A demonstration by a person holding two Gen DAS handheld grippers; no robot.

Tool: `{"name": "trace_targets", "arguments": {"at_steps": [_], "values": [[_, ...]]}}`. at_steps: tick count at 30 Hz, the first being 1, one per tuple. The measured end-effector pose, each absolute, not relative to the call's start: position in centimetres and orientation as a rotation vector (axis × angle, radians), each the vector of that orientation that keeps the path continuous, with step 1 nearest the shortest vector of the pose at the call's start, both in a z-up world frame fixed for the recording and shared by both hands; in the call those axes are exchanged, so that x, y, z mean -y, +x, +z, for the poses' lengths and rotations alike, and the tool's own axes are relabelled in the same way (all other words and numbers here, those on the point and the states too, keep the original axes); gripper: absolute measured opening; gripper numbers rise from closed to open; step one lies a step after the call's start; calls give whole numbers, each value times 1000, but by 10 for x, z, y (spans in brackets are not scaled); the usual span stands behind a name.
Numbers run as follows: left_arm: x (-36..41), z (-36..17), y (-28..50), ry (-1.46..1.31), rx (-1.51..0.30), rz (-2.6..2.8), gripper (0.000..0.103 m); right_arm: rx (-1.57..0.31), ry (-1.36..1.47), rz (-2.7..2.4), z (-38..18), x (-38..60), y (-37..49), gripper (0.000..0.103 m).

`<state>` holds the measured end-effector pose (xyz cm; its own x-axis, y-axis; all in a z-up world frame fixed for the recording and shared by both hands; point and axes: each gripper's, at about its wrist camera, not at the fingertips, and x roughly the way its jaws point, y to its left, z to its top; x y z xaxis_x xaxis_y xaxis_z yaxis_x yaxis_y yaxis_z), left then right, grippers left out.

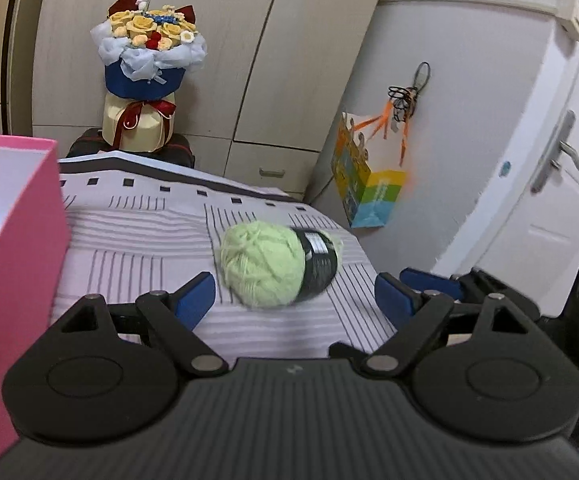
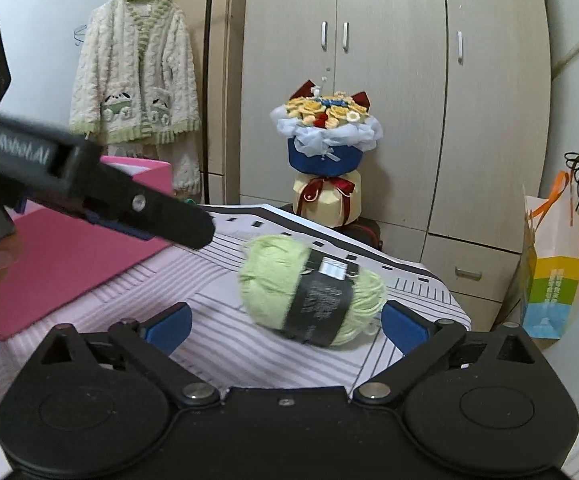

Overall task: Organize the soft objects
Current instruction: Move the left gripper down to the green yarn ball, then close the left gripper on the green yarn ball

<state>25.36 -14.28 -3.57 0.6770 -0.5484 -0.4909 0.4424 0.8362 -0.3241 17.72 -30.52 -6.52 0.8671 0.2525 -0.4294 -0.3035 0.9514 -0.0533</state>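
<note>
A light green yarn skein (image 1: 265,268) with a black label band lies on the striped cloth (image 1: 137,240). My left gripper (image 1: 293,300) stands open just short of it, and its blue pads do not touch the yarn. In the right wrist view the same skein (image 2: 309,288) lies between the wide-open jaws of my right gripper (image 2: 287,328); the right pad is close to its far end but apart from it. A black finger (image 2: 177,224) of the left gripper reaches in from the left. A pink box (image 1: 29,240) stands at the left.
A bouquet (image 2: 325,152) in blue wrapping stands behind the table, in front of a beige wardrobe (image 2: 389,60). A colourful paper bag (image 2: 549,280) hangs at the right wall. A cream cardigan (image 2: 137,72) hangs at the back left. The cloth's edge drops off at the right.
</note>
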Motion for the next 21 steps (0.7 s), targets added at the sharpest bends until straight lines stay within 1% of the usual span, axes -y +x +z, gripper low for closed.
{"name": "trace_targets", "arguments": {"at_steps": [4, 8, 9, 12, 14, 17, 19, 21], "values": [[152, -45, 285, -270, -627, -485, 85, -456, -120, 315, -80, 318, 207, 103], [154, -58, 310, -315, -656, -424, 83, -438, -146, 272, -90, 324, 225, 103], [155, -60, 314, -320, -664, -418, 80, -444, -136, 300, -91, 327, 229, 103], [156, -68, 322, -346, -678, -428, 77, -467, -80, 369, -94, 332, 241, 103], [156, -74, 324, -368, -684, -418, 77, -481, -26, 380, -96, 335, 250, 103], [159, -83, 327, -374, -699, -390, 77, -553, 60, 419, -101, 341, 265, 103], [162, -88, 328, -370, -714, -388, 70, -567, 105, 434, -103, 342, 271, 103], [162, -90, 329, -385, -717, -406, 59, -592, 128, 481, -106, 339, 276, 103]]}}
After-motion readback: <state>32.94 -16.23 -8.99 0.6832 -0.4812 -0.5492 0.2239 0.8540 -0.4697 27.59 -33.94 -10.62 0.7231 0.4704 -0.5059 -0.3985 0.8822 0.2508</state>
